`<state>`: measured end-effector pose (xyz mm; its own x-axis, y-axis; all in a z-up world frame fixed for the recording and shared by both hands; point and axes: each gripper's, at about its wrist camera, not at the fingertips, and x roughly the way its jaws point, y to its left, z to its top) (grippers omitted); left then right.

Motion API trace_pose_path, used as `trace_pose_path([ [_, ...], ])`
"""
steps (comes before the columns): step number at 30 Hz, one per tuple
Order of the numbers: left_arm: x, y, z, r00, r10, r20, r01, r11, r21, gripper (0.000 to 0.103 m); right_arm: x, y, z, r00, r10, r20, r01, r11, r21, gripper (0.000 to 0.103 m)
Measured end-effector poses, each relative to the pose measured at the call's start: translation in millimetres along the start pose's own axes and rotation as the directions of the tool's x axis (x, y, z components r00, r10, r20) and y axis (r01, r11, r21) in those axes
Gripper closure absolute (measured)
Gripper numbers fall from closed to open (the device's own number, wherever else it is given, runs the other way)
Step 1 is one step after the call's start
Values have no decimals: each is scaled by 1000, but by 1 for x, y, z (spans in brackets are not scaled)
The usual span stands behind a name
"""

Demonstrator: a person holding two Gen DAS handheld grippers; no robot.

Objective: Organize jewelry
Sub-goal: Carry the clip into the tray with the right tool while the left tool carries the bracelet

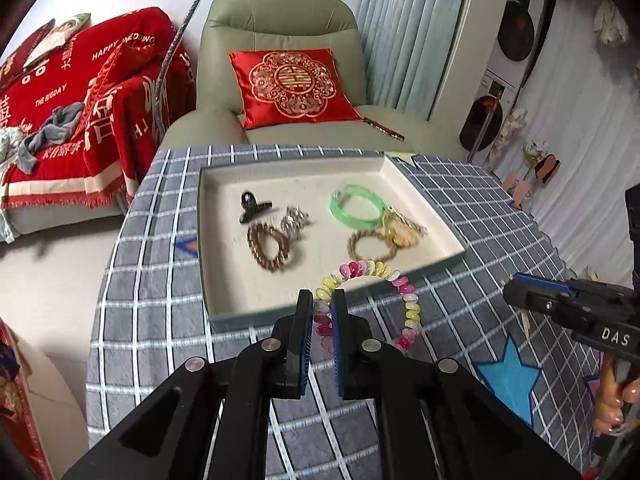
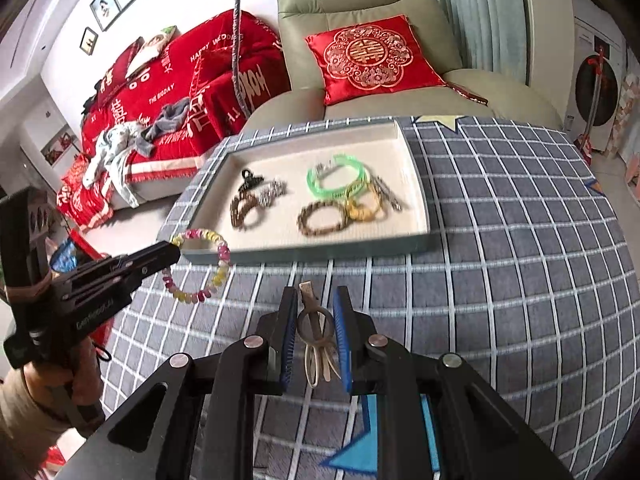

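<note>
My left gripper (image 1: 322,300) is shut on a pink, yellow and white bead bracelet (image 1: 410,304) and holds it above the cloth at the tray's near edge; it also shows in the right wrist view (image 2: 218,276). The cream tray (image 1: 404,184) holds a black claw clip (image 1: 253,206), a brown bead bracelet (image 1: 268,246), a silver piece (image 1: 294,220), a green bangle (image 1: 356,206), a tan bracelet (image 1: 370,246) and a gold piece (image 1: 402,230). My right gripper (image 2: 316,300) is shut on a brown hair clip with a ring and beige bow (image 2: 314,320).
The table has a grey checked cloth (image 2: 500,240) with blue star patches (image 1: 510,380). Behind it stands a green armchair (image 1: 280,20) with a red cushion (image 1: 292,84). A red blanket (image 1: 80,100) covers a sofa at left.
</note>
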<state>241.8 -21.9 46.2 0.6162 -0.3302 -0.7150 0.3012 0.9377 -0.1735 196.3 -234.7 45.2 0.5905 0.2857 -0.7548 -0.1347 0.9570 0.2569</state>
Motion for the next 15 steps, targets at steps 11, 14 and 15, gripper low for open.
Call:
trace_pose_path([
  [11, 35, 11, 40, 999, 35, 21, -35, 999, -16, 79, 36, -15, 60, 1000, 15, 9, -15, 998, 61, 83],
  [14, 49, 12, 45, 999, 43, 11, -42, 999, -20, 79, 50, -21, 71, 1000, 14, 5, -14, 997, 80, 83],
  [15, 53, 12, 45, 999, 46, 7, -45, 999, -20, 79, 54, -23, 74, 1000, 14, 2, -14, 996, 87, 83],
])
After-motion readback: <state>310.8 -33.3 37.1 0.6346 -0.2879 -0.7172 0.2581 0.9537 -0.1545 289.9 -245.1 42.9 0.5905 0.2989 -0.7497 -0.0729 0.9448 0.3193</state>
